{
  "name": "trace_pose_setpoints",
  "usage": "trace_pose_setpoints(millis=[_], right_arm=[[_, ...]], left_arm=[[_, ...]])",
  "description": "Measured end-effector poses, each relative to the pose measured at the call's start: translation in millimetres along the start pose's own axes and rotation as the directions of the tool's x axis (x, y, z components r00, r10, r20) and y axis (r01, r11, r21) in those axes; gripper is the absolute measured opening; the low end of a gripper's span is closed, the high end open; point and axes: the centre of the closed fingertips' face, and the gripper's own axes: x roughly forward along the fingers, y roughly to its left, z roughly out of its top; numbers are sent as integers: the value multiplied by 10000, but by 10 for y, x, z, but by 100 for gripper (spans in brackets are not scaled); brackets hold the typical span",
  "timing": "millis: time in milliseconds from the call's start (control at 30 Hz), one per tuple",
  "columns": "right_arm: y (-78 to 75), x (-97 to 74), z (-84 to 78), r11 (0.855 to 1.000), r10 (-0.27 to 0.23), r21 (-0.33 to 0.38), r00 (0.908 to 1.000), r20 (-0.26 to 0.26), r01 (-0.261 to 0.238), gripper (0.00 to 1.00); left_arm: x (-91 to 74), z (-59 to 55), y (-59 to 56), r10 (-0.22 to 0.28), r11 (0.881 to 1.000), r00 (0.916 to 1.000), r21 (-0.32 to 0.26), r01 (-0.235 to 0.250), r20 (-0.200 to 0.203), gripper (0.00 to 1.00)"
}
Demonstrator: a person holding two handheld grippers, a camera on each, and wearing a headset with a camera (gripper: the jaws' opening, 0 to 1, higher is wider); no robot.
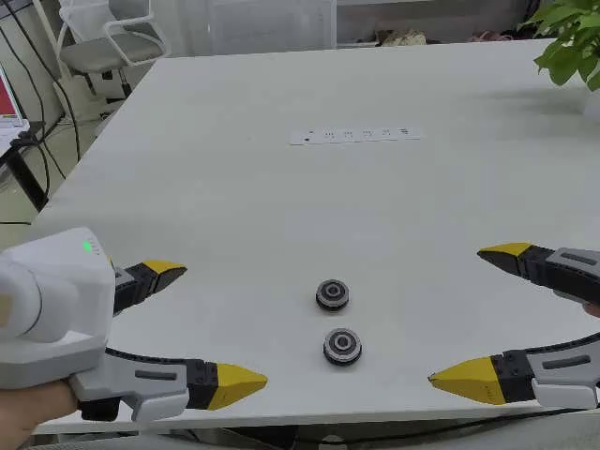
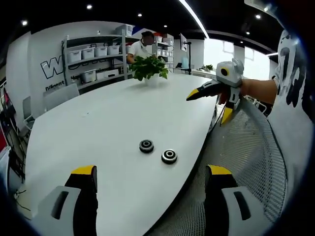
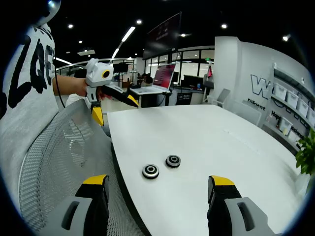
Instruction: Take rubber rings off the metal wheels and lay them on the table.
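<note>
Two metal wheels on table (left gripper view: person behind plant)

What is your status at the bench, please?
Both open: left gripper and right gripper flank the wheels, touching neither. Lying on table: near wheel, far wheel, dark rings on. Beyond them, power strip.

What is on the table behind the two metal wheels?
A white power strip lies flat on the table, apart from the wheels; a green plant stands at the far right corner. The spots under the wheels are covered.
</note>
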Motion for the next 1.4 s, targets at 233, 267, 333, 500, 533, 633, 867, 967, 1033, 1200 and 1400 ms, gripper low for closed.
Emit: trace_pose_setpoints(millis=[233, 267, 333, 500, 533, 633, 867, 967, 1033, 1200, 1400], right_arm=[[-6, -4, -2, 9996, 62, 272, 10000, 64, -64, 99], [-4, -4, 0, 9995, 81, 301, 9999, 84, -84, 99], [0, -4, 2, 9994, 86, 321, 9999, 124, -90, 99], [25, 6, -14, 9993, 178, 327, 9998, 72, -180, 99], [30, 7, -14, 9993, 189, 328, 9998, 76, -191, 99], [47, 10, -3, 9991, 263, 339, 9996, 144, -268, 99], [38, 26, 5, 9988, 245, 411, 9995, 185, -253, 99], [27, 26, 24, 9982, 245, 538, 9992, 300, -261, 99], [24, 27, 31, 9983, 262, 520, 9991, 325, -279, 99], [15, 38, 44, 9984, 268, 484, 9989, 392, -287, 99], [21, 61, 24, 9980, 349, 513, 9989, 302, -364, 99]], left_arm=[[10, -14, -8, -2, 10000, 10000, 57, 3, -62, 89], [11, -15, -9, -5, 10000, 10000, 56, 5, -67, 89], [13, -22, -10, -23, 10000, 10000, 36, 23, -77, 89], [15, -28, -13, -29, 10000, 9999, 29, 30, -98, 89], [16, -29, -14, -35, 10000, 9999, 32, 35, -105, 89], [17, -31, -18, -47, 10000, 9999, 58, 47, -128, 89], [21, -41, -27, -93, 9999, 9998, 86, 94, -184, 89], [27, -38, -28, -107, 9999, 9998, 88, 108, -183, 89], [28, -35, -26, -103, 9999, 9998, 84, 105, -175, 89], [31, -40, -25, -117, 9999, 9998, 77, 118, -190, 89], [31, -53, -23, -125, 9999, 9997, 65, 127, -224, 89]])
